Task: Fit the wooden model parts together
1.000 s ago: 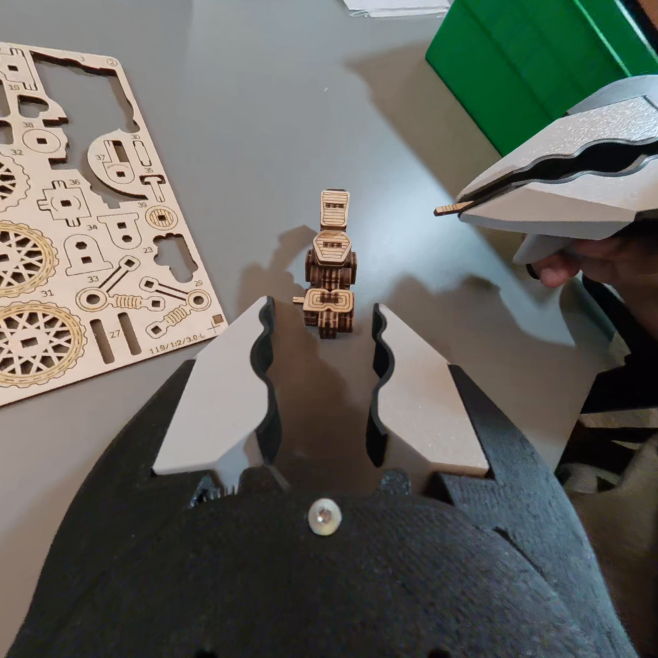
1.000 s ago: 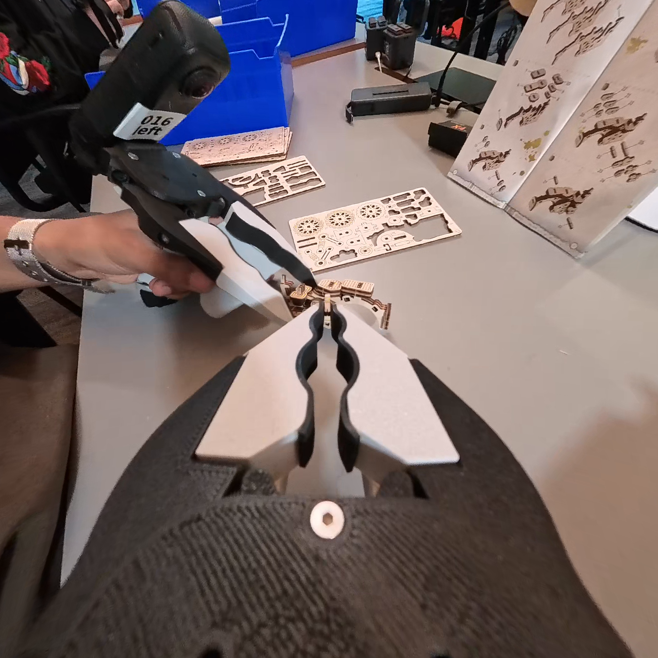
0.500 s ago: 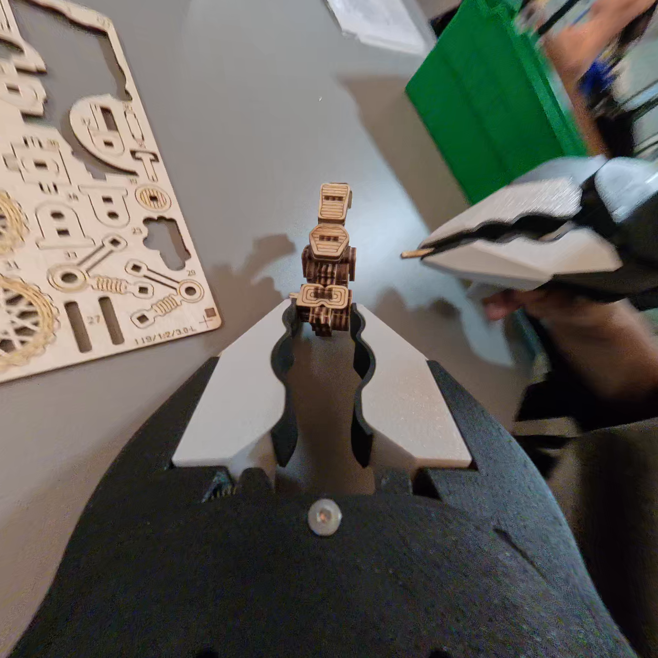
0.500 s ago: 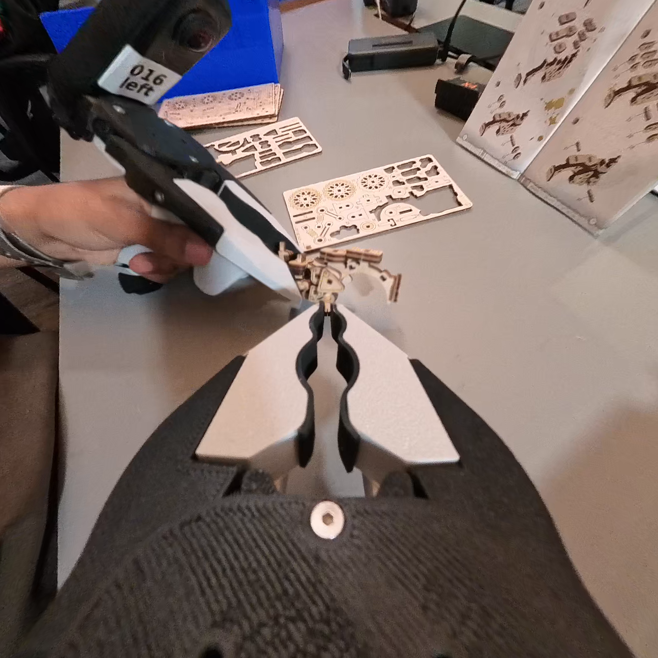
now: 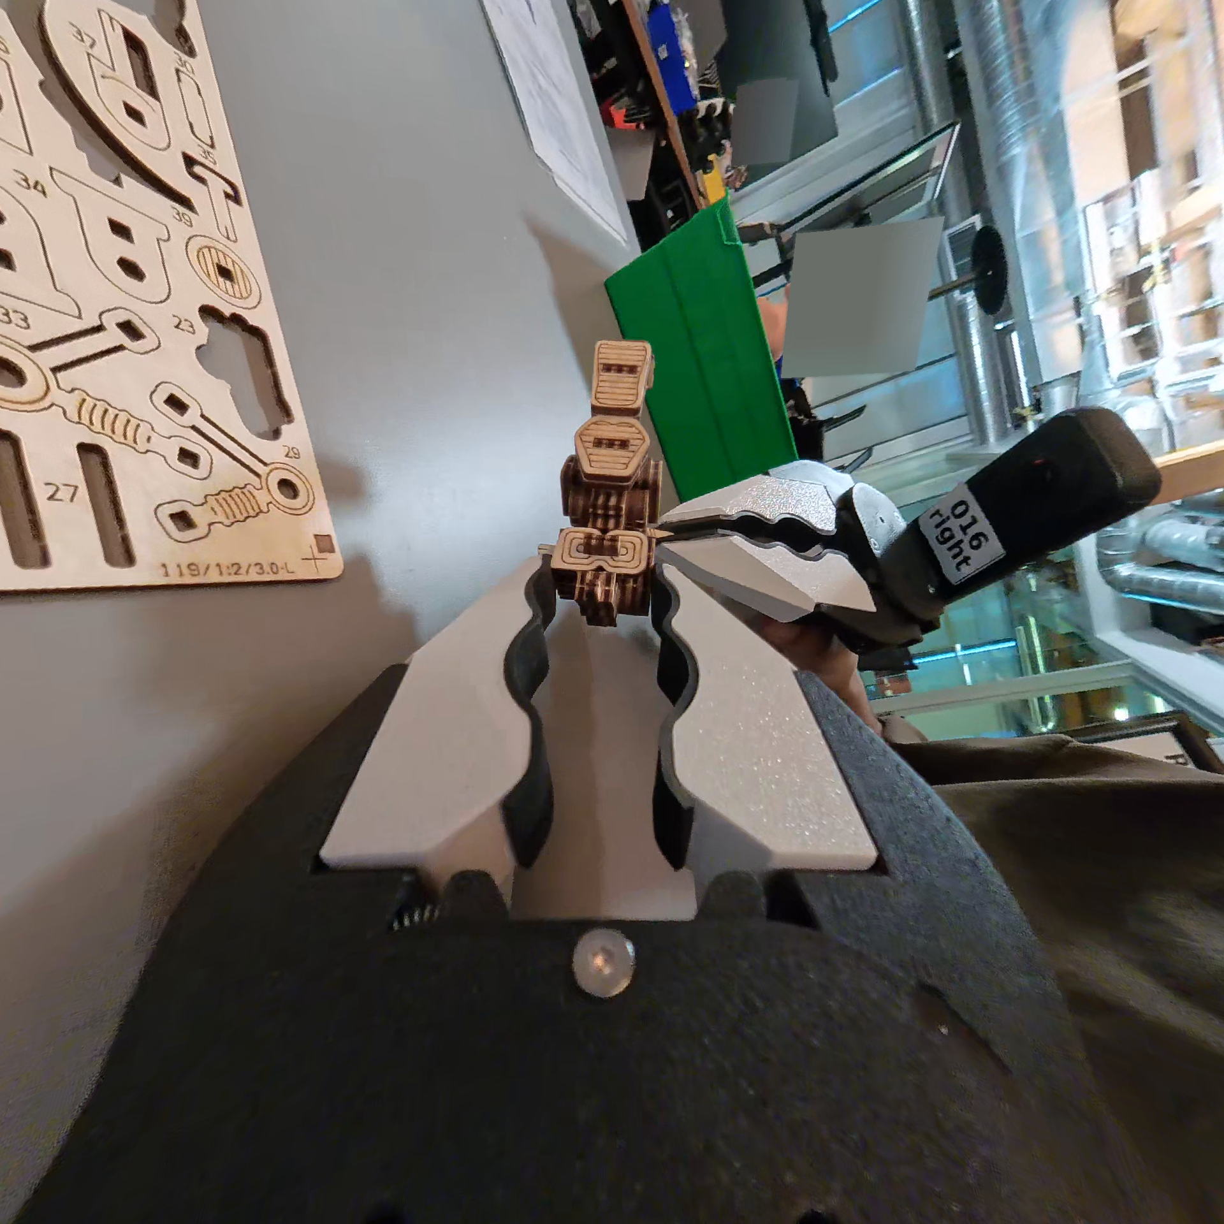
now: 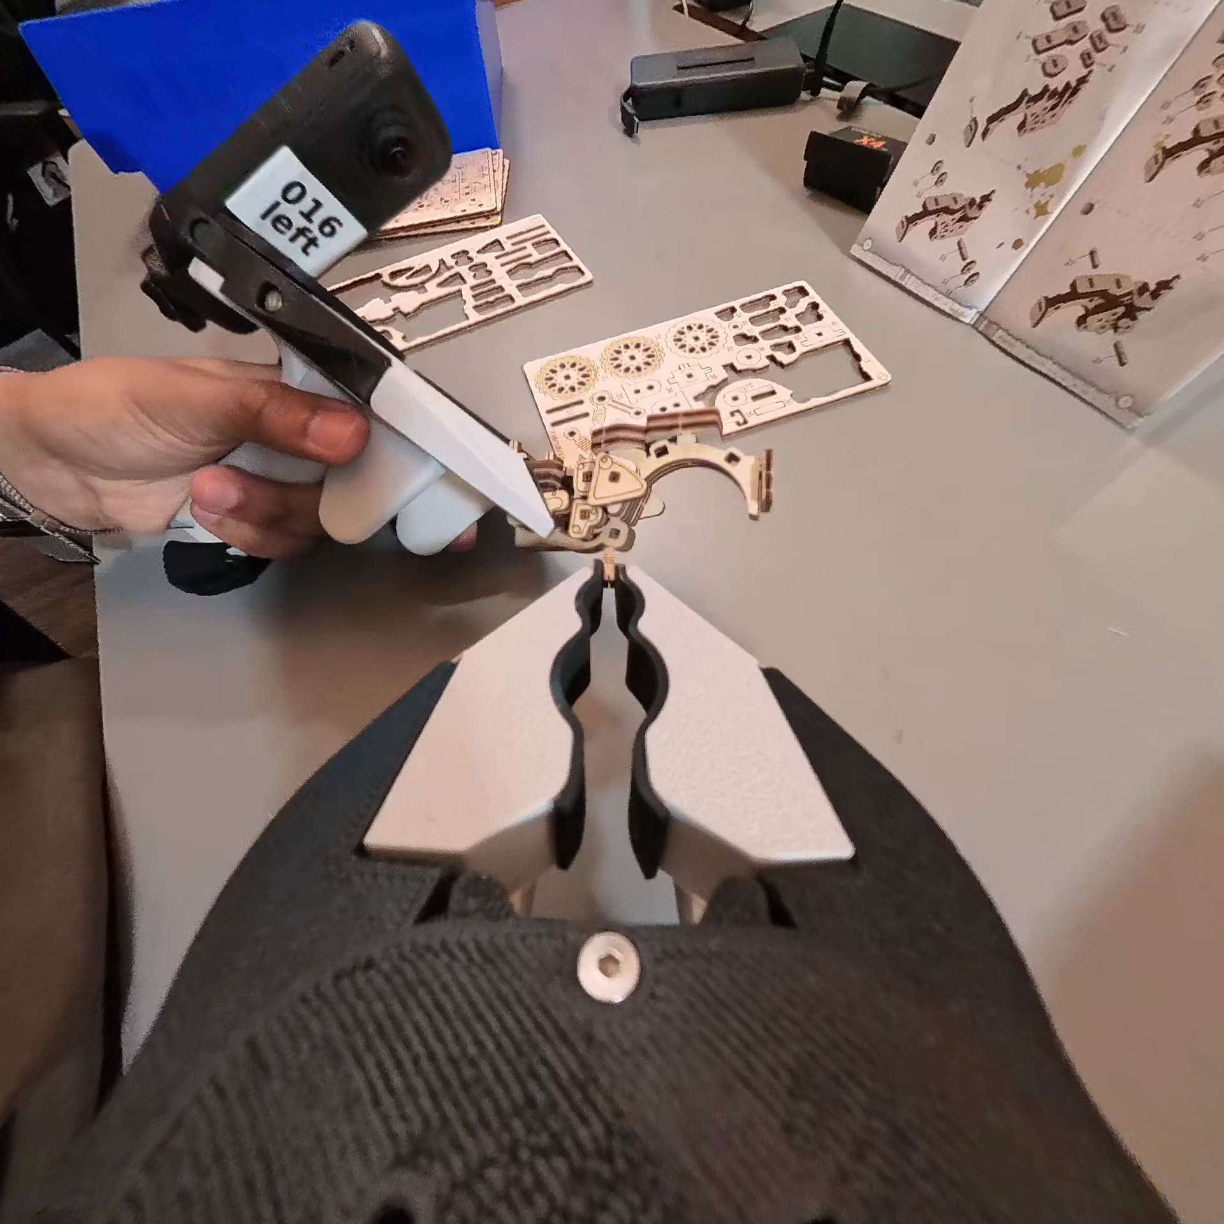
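Observation:
A half-built wooden model [image 5: 609, 457] of stacked brown and pale laser-cut parts is held off the grey table. My left gripper [image 5: 601, 583] is shut on its lower block. In the right wrist view the model [image 6: 636, 483] shows a curved arm pointing right, with the left gripper [image 6: 540, 507] clamped on its left end. My right gripper [image 6: 607, 577] is shut on a small wooden pin [image 6: 607, 568], whose tip touches the underside of the model. In the left wrist view the right gripper [image 5: 659, 533] meets the model's right side.
A wooden part sheet [image 5: 132, 331] lies on the table to the left and shows again behind the model [image 6: 702, 371]. A second sheet [image 6: 477, 285], a blue bin [image 6: 265, 79], a green bin [image 5: 695, 371], black boxes [image 6: 715, 86] and standing instruction pages [image 6: 1060, 199] surround the work area. The grippers are tip to tip, or close to it.
My left gripper closed on the model and lifted it off the table. My right gripper moved in with the pin until it touched the model.

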A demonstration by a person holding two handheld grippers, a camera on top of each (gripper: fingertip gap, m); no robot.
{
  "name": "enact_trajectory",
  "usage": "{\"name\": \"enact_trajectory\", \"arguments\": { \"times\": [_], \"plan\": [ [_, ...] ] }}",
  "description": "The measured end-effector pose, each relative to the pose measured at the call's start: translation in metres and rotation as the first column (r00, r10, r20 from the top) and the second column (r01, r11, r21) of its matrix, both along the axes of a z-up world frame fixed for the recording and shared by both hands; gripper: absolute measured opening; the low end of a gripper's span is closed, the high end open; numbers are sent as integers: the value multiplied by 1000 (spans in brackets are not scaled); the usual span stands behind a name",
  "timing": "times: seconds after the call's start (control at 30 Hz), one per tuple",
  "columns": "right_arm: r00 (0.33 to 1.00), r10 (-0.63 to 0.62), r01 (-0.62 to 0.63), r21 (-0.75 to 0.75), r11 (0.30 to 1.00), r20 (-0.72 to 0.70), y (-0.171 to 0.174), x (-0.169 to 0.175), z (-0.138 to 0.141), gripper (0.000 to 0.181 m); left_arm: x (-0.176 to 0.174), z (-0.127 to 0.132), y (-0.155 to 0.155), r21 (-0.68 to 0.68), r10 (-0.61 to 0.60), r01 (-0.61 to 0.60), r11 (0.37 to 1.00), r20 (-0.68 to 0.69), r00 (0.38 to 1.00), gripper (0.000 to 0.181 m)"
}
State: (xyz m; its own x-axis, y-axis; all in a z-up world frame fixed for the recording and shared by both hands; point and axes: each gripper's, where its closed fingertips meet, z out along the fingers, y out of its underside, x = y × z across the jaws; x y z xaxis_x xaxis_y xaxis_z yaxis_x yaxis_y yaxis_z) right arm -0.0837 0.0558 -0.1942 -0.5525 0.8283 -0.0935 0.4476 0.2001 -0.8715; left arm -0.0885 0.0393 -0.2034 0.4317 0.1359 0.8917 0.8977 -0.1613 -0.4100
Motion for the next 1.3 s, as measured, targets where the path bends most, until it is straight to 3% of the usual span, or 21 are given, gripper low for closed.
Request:
{"name": "enact_trajectory", "arguments": {
  "times": [0.3, 0.97, 1.3],
  "plan": [
    [1000, 5, -5, -15, 1000, -24, 0, 0, 5, 0, -1, 3, -2, 41, -11, 9, 999, 48, 999, 26],
    [999, 9, -10, -17, 1000, -35, -1, 0, 6, 1, 2, 2, -1, 23, -21, 21, 1000, 6, 1000, 26],
    [999, 8, -9, -16, 1000, -42, 0, 1, 7, 1, 12, 6, 0, 50, -86, 85, 995, 3, 996, 26]
  ]
}}
